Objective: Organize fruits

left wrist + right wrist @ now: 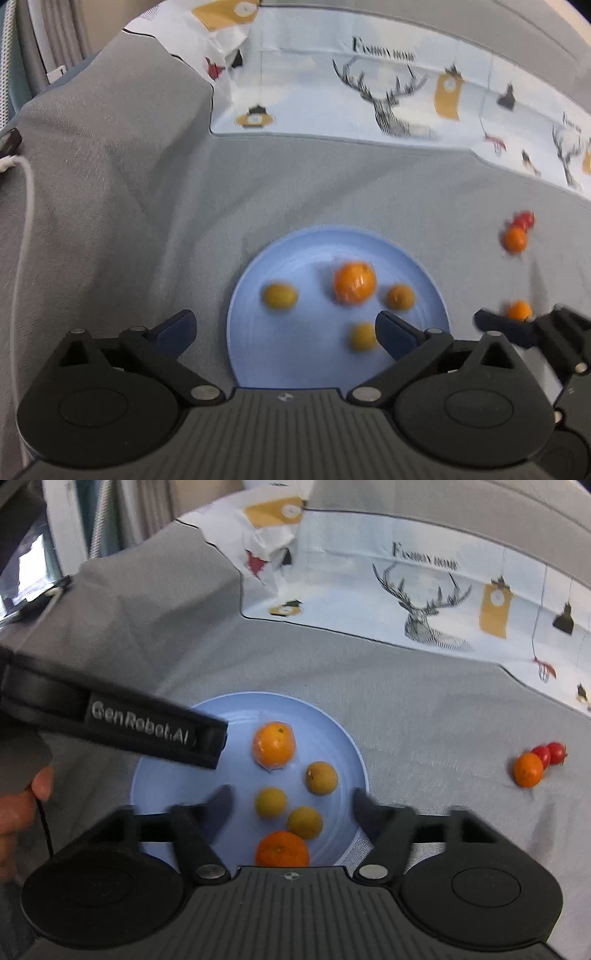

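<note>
A blue plate lies on the grey cloth and holds a large orange and three small yellow-brown fruits. My left gripper hangs open over the plate's near-left edge with nothing between its pads. In the right wrist view my right gripper stands open over the plate. Two small yellow fruits and a second orange lie between its fingers, untouched by the pads. Another orange and two red tomatoes lie on the cloth off to the right.
A printed tablecloth with deer and lamp drawings covers the far side. A white cable runs down the left. A person's hand holds the left gripper's black body, which reaches across the plate's left part.
</note>
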